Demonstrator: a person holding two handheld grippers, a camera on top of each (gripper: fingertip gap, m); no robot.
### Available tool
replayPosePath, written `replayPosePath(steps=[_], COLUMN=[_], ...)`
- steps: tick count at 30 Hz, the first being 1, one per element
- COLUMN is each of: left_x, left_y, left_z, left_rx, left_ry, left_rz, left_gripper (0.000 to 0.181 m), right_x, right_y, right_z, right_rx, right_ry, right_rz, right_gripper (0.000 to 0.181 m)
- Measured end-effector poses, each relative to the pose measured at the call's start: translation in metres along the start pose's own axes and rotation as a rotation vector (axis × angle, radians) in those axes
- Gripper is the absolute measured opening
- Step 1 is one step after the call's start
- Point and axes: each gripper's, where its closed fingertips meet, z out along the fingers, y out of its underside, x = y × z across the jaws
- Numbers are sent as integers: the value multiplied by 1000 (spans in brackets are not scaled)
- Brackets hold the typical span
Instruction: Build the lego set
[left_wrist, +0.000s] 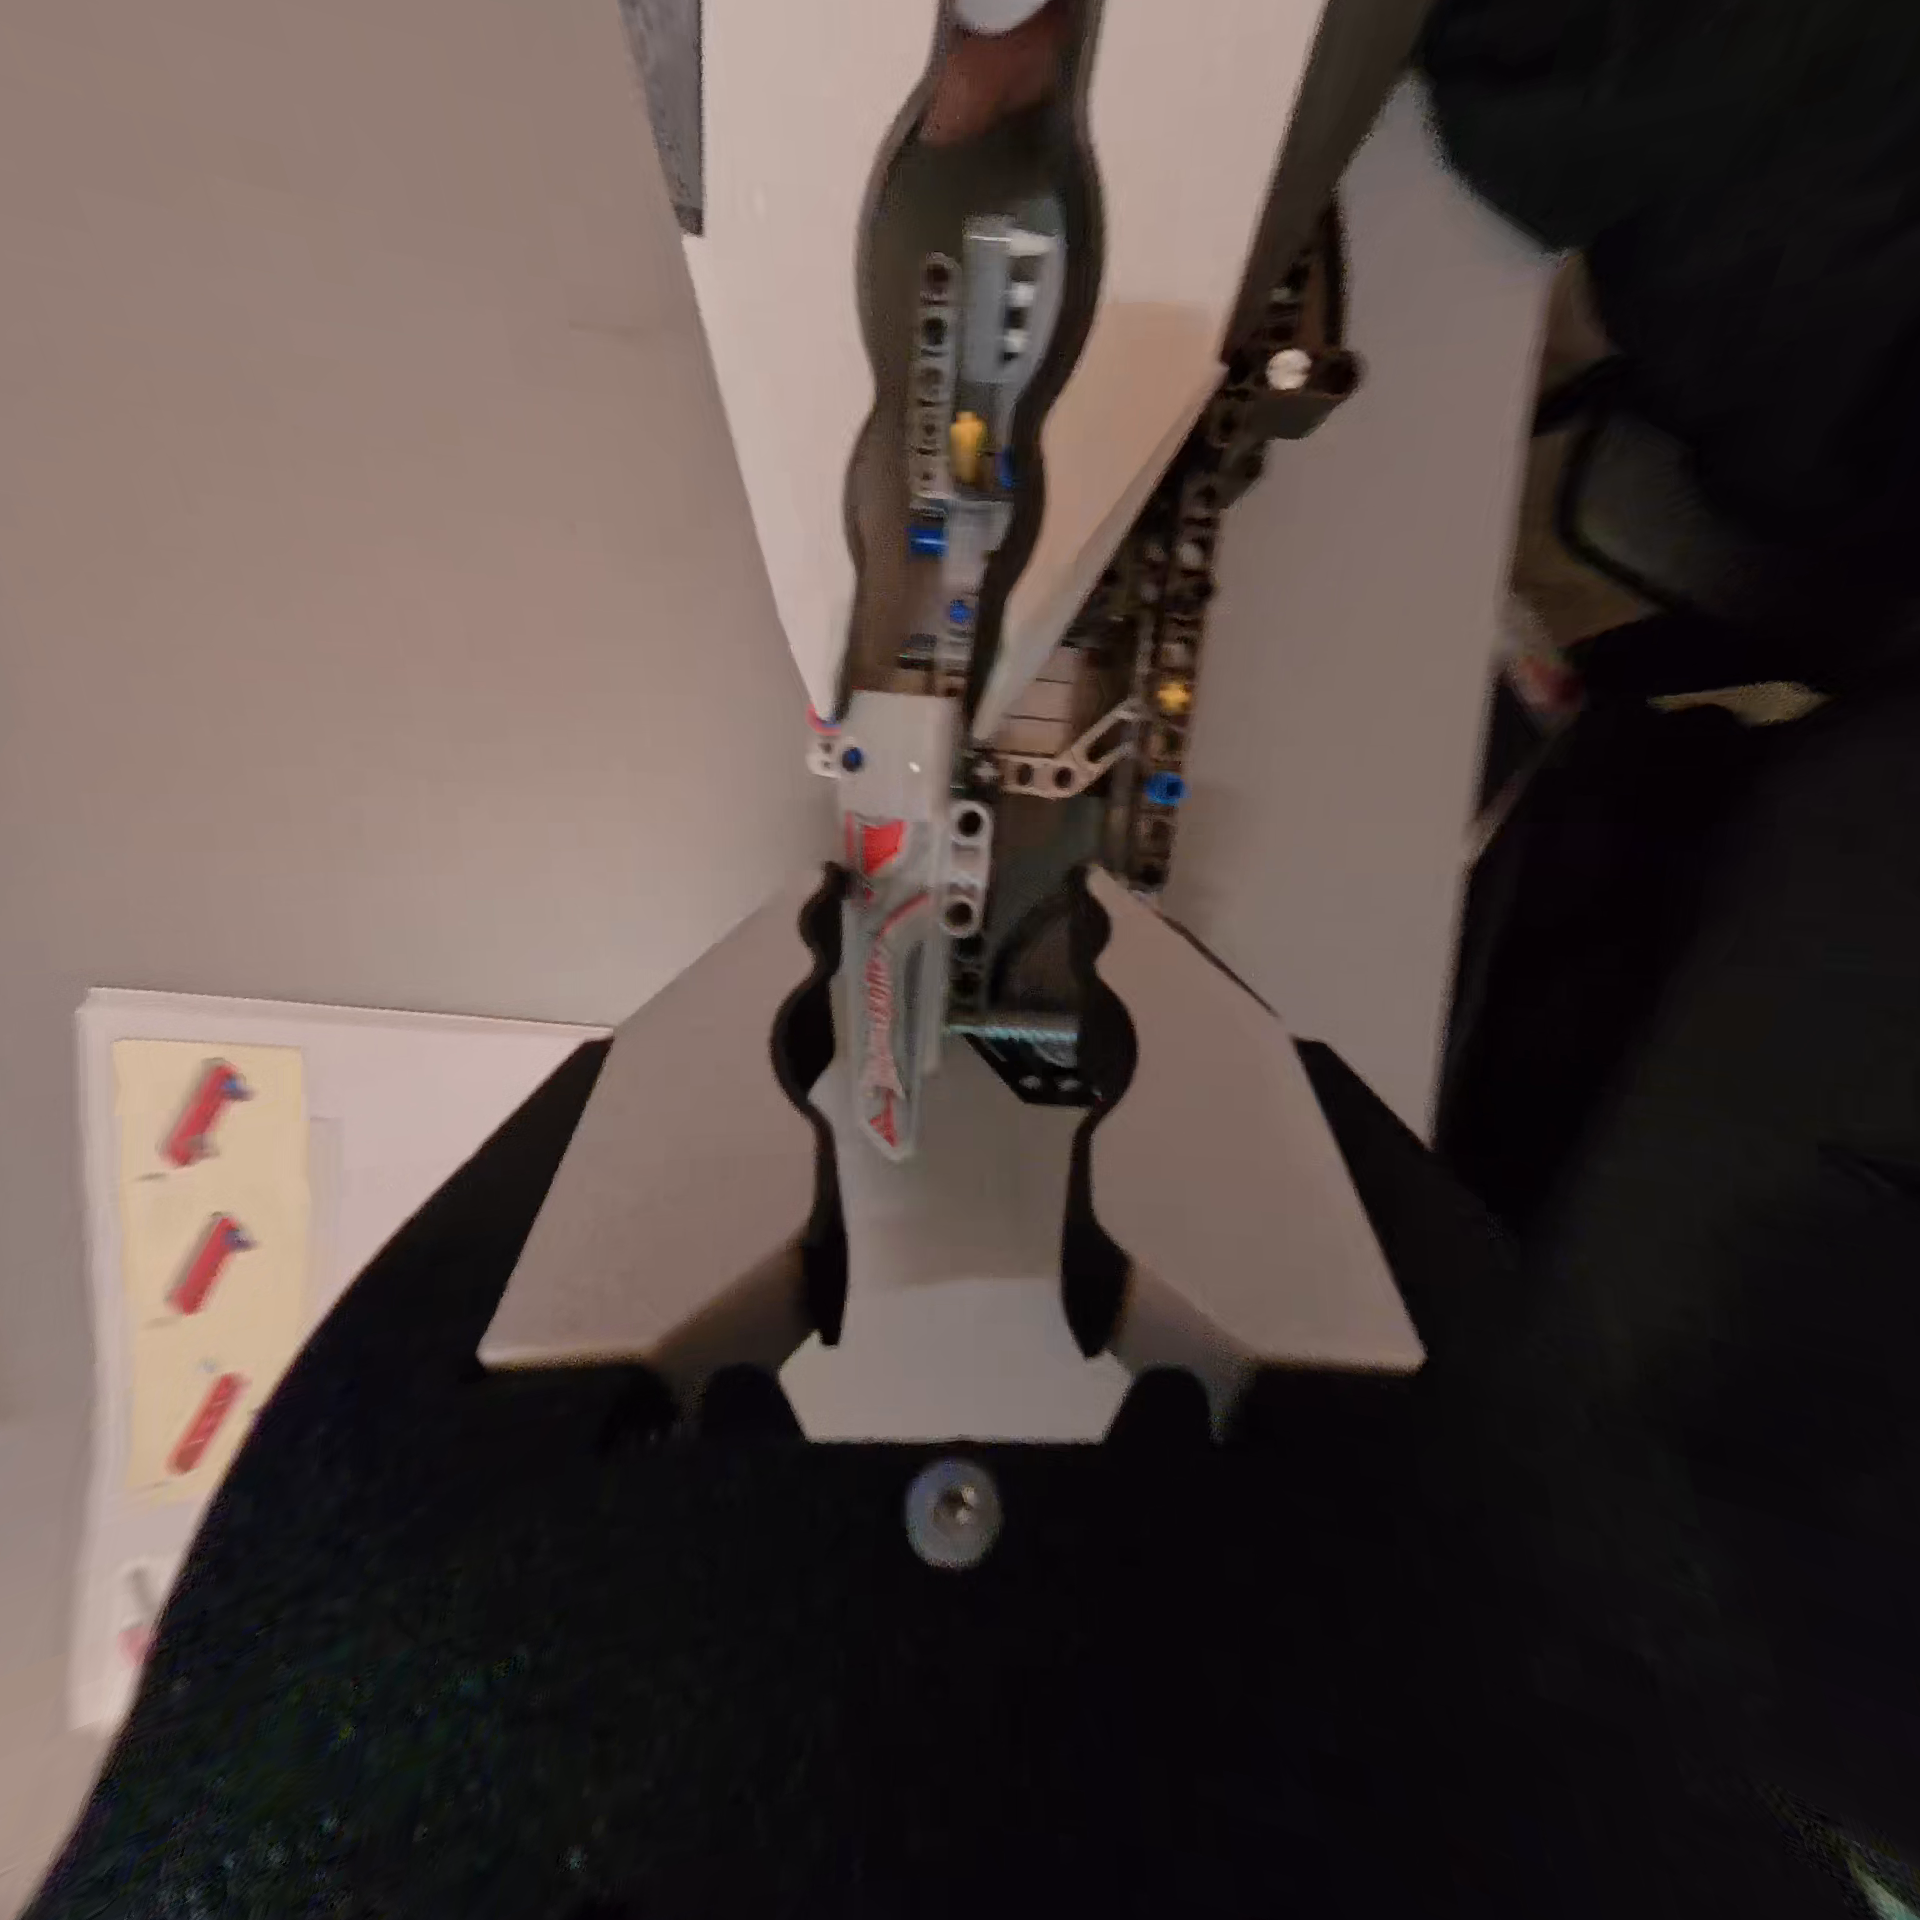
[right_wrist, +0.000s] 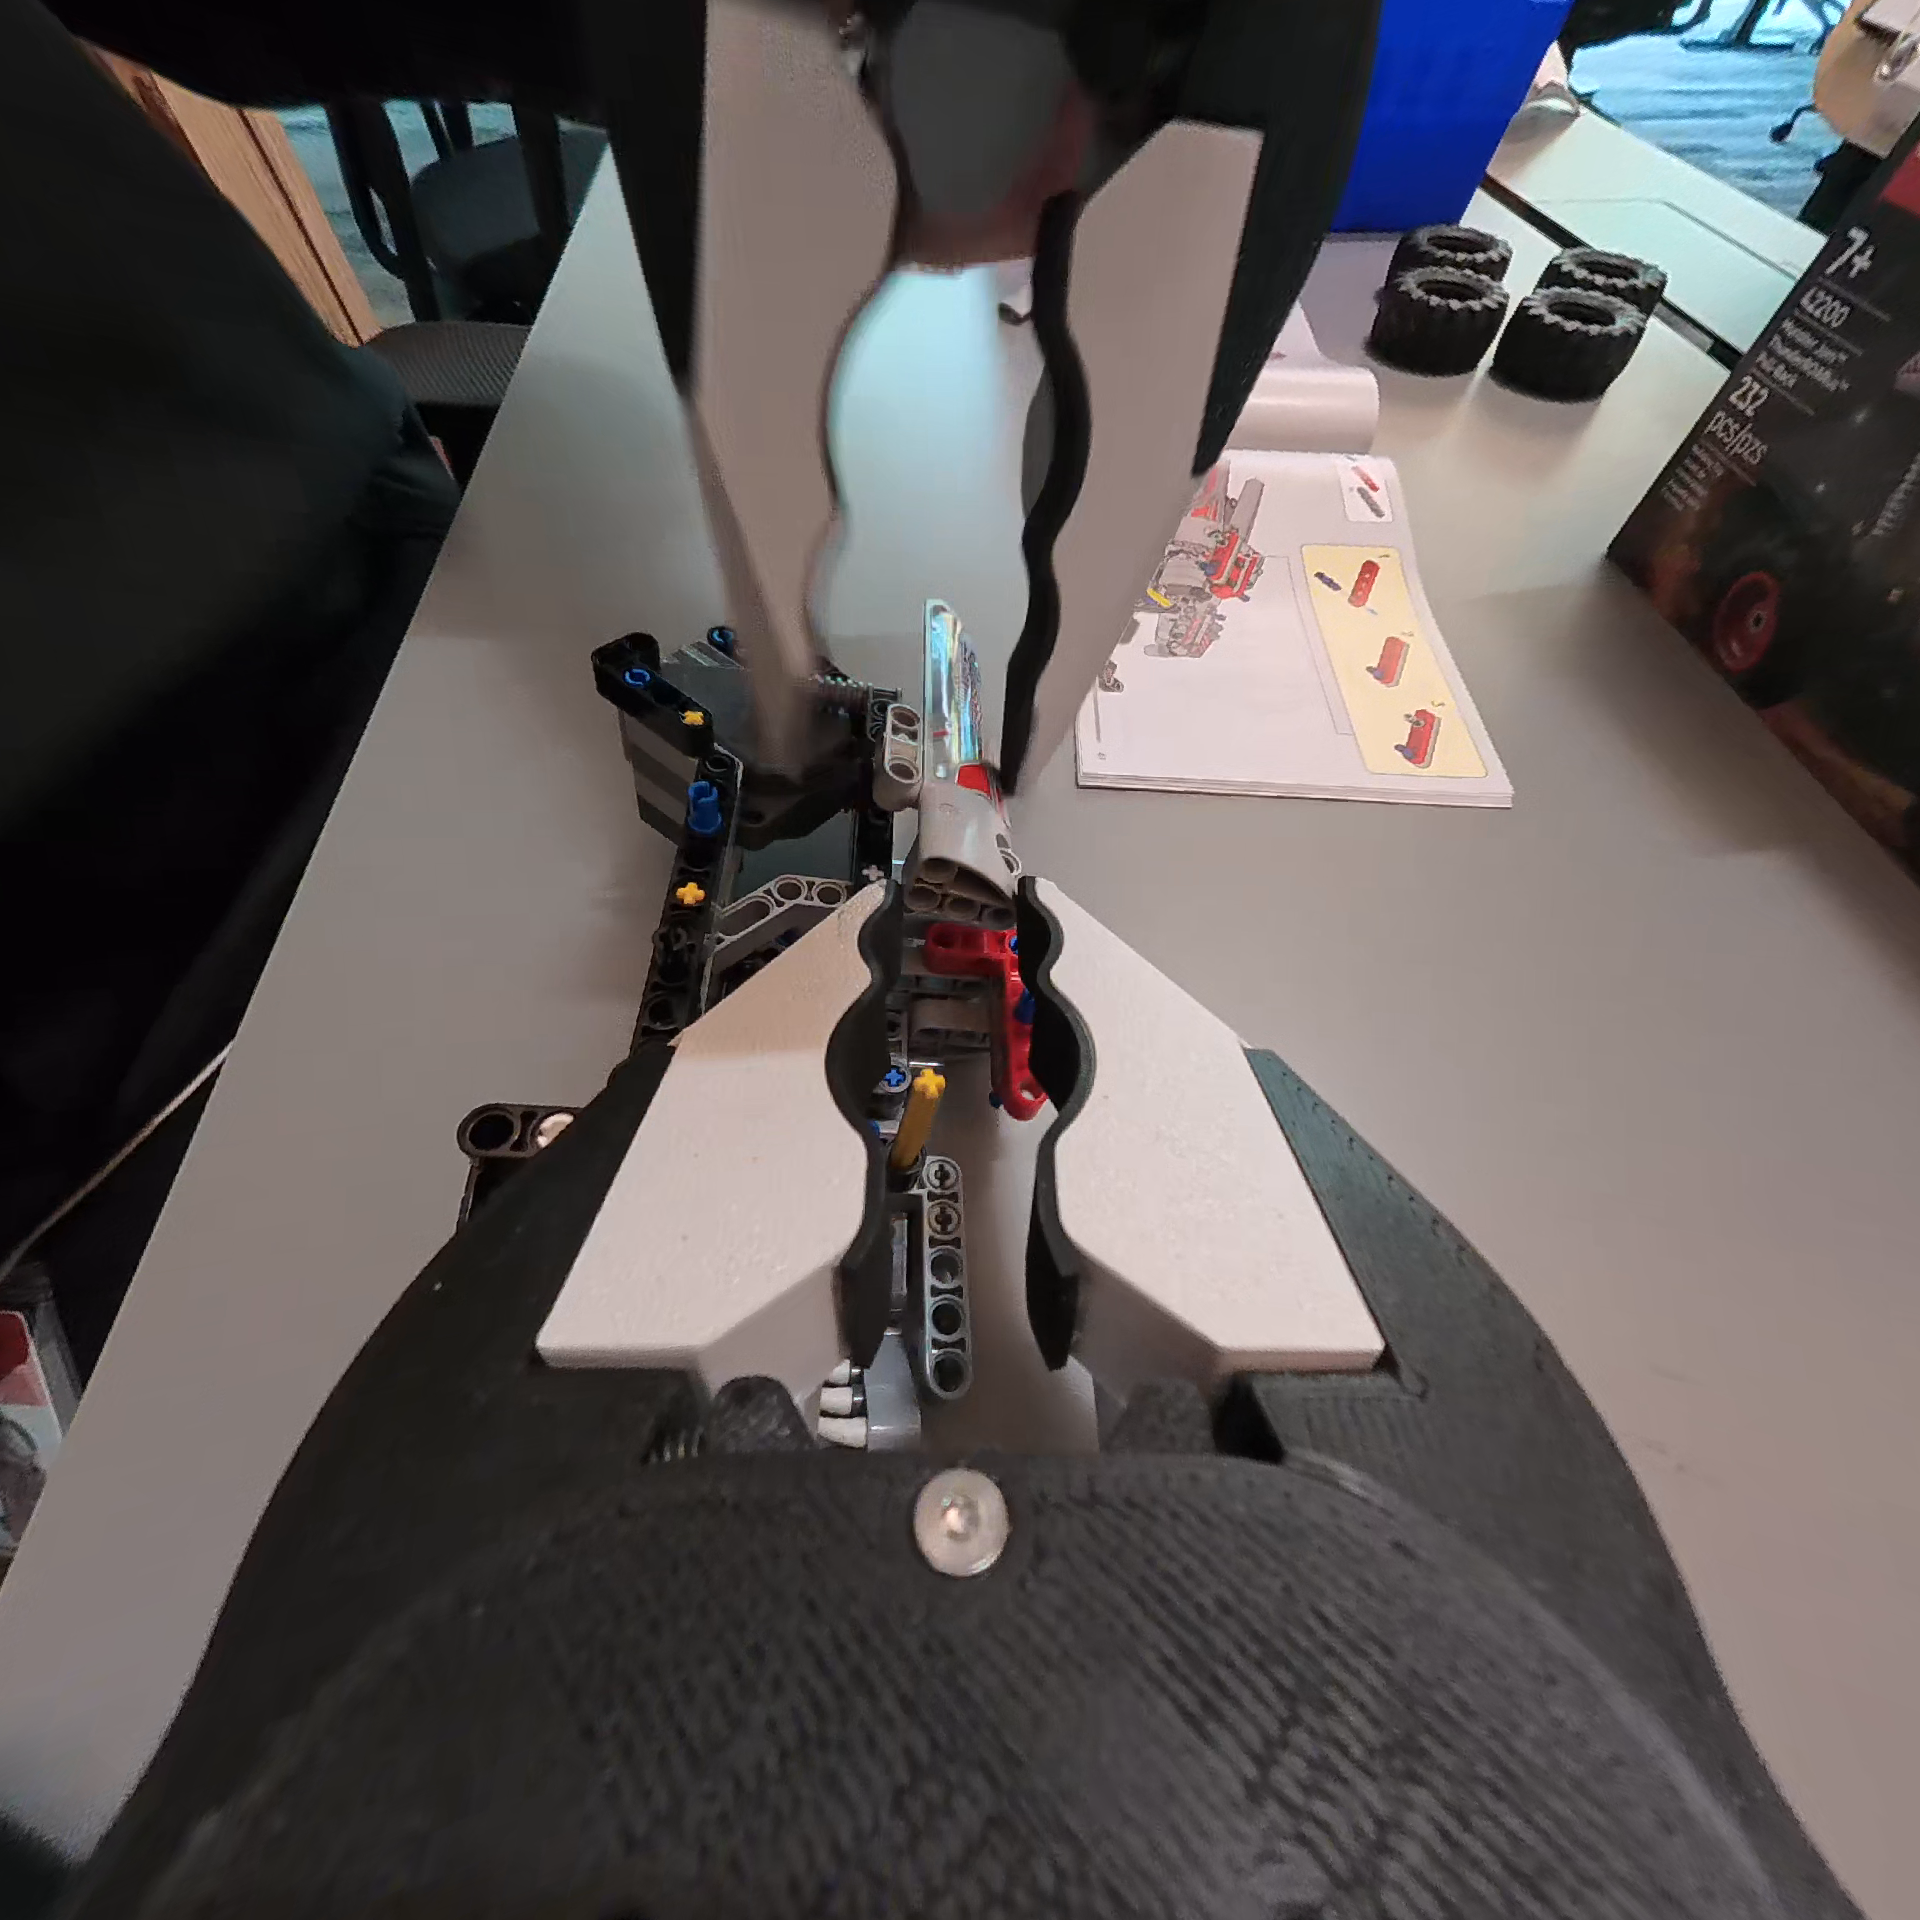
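Note:
A part-built lego chassis, a black beam frame with blue and yellow pins, lies on the white table. A grey panel with a red sticker stands along one side and also shows in the right wrist view. My left gripper is shut across the panel end of the model. My right gripper is shut on the opposite end, around grey beams and a red piece, with a yellow axle between its fingers. Each gripper faces the other: the right gripper shows in the left wrist view and the left gripper in the right wrist view.
An open instruction booklet lies right of the model; it also shows in the left wrist view. Several black tyres and the set's box stand at the far right. A person in dark clothing sits at the table's left edge. Less than 4 cm separates the two grippers' tips.

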Motion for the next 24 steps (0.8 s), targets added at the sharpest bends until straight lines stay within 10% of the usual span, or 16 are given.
replayPosePath(steps=[24], left_x=[1], left_y=[-5], left_z=[-4], left_rx=[7], left_ry=[286], left_rz=[-229], left_gripper=[24], right_x=[-5], right_y=[-2], right_z=[0], right_rx=[11], right_ry=[-25], right_rz=[-26], right_gripper=[19])
